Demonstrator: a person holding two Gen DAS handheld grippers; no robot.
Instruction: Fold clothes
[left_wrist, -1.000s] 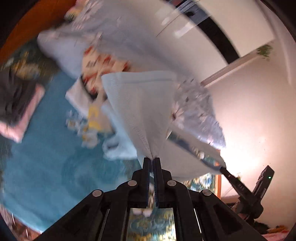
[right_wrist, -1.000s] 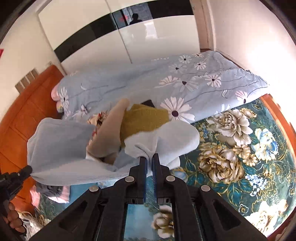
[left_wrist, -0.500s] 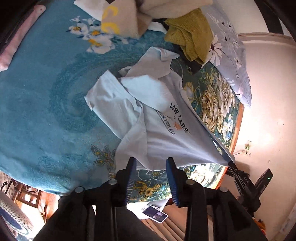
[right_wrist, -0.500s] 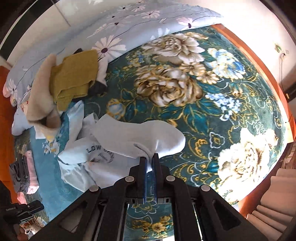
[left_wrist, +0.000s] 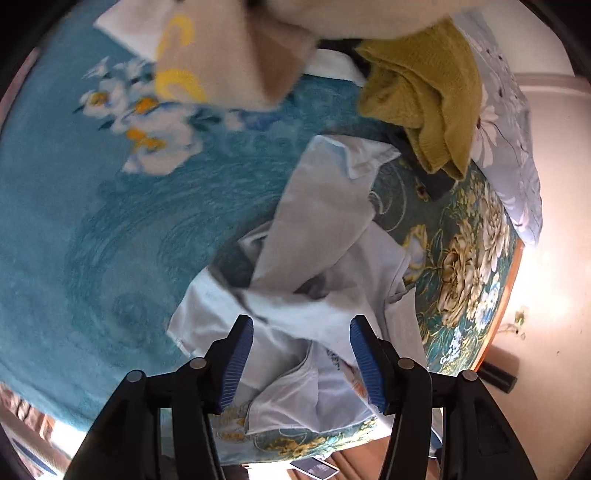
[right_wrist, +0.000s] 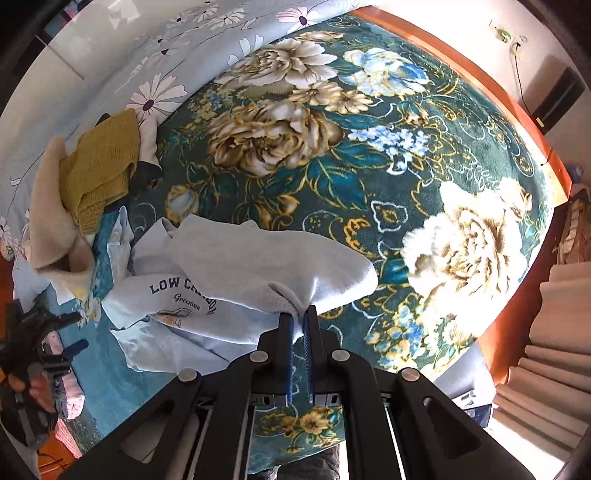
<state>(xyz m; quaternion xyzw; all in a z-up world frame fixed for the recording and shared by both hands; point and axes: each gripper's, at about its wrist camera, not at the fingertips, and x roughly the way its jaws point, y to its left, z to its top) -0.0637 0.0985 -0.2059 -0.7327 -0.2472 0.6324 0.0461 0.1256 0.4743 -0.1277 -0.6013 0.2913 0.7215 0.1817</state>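
A pale blue sweatshirt (left_wrist: 325, 240) with a "LOW CARBON" print (right_wrist: 177, 295) lies crumpled on the bed. My left gripper (left_wrist: 301, 325) hovers just above its near edge. Its jaws are opening, and the blue pads (left_wrist: 236, 358) stand apart without pressing on the cloth below them. My right gripper (right_wrist: 299, 314) is shut on a fold of the same sweatshirt and holds that corner slightly off the floral bedspread (right_wrist: 332, 155). The left gripper (right_wrist: 40, 332) also shows in the right wrist view at the far left, held in a hand.
A mustard knit (left_wrist: 424, 92) and a beige garment (left_wrist: 240, 55) are piled behind the sweatshirt. A teal blanket (left_wrist: 74, 184) covers the left of the bed, with a daisy duvet (right_wrist: 147, 55) at the back. The bed's wooden edge (right_wrist: 480, 81) and steps (right_wrist: 554, 332) lie to the right.
The left gripper let go of the sweatshirt, spread its jaws and sank toward the bed. The garment dropped from hanging to lying crumpled. The right gripper came down, still pinching its fold.
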